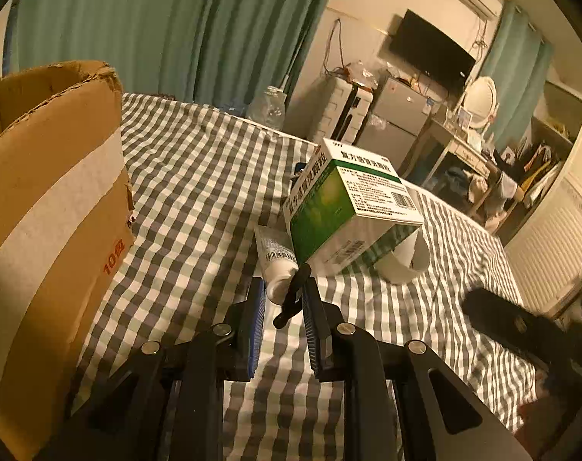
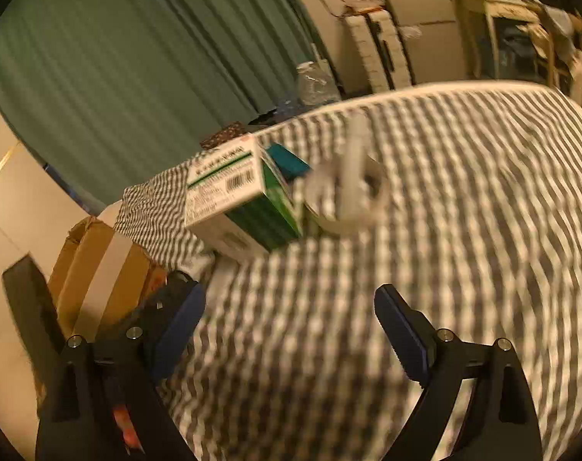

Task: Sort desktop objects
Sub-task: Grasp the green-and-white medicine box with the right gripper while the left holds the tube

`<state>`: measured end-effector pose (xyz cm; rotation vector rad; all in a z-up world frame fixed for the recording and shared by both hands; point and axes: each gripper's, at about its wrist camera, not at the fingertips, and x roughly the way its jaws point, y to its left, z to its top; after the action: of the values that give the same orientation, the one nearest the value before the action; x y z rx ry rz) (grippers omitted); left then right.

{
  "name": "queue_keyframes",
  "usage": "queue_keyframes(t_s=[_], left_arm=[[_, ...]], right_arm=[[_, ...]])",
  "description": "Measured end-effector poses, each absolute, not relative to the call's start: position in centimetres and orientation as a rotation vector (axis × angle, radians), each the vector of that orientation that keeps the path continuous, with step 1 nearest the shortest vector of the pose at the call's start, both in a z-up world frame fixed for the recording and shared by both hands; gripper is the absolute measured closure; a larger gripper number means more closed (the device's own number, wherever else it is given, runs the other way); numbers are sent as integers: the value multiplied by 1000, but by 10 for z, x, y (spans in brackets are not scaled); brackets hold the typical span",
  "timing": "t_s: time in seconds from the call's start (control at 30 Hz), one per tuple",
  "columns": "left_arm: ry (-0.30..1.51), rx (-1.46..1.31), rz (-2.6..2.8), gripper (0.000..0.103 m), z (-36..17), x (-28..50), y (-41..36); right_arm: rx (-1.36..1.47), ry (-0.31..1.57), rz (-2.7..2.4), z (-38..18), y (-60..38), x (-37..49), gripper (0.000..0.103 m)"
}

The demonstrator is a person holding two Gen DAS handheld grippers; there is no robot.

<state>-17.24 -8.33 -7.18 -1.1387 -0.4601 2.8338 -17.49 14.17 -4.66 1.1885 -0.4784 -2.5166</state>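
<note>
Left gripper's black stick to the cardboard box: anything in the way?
Nothing visible. Bare checkered cloth separates the left gripper, holding the black stick, from the cardboard box; white tube and medicine box lie ahead, aside.

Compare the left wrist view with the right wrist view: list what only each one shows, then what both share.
Only the left wrist view: the left tool shut on a thin black pen-like stick, a white squeeze tube with a barcode, and a wall-mounted black screen.

Only the right wrist view: the right tool, open and empty over the cloth.

Both: the green-and-white medicine carton, white tape roll, brown cardboard box, and grey-and-white checked cloth.
</note>
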Motion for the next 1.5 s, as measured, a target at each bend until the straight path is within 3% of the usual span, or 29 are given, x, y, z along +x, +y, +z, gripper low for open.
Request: queue_keyframes(t_s=[0.2,0.23,0.33,0.77,0.93,1.0,1.03,1.3,1.43,1.5], left_arm=[[-507,-1249,2754,83,-95,-188,-92],[-504,-1281,2727,81,-101,-190,-92],[-483,-1346,2715,58,-113,-196,-92],[-719,-1262,2678,45,-107,-203,-111],[-654,-1294,2712,45,-113,-216,-109],[-657,-1304,2720,59,-117,-219,-109],[-655,-1314,2722,78,-120,-218,-110],[-690,-1317,2762,79,-118,-210,-120],[-700,-1300,2796,79,-114,-198,-126],[-681,-1299,2804,79,-112,-195,-125]], right_arm=[[1199,-429,-2502,-45,114,-219,11],[1196,-419,-2505,-44,110,-223,11],[1200,-388,-2513,-46,101,-231,11],[1217,-389,-2500,-47,90,-244,10],[1210,-274,-2522,-39,74,-248,9],[1246,-228,-2516,-43,64,-253,9],[1271,-200,-2506,-46,59,-256,9],[1248,-117,-2520,-43,37,-248,8],[1294,39,-2552,-56,19,-248,7],[1319,48,-2556,-62,19,-249,15]])
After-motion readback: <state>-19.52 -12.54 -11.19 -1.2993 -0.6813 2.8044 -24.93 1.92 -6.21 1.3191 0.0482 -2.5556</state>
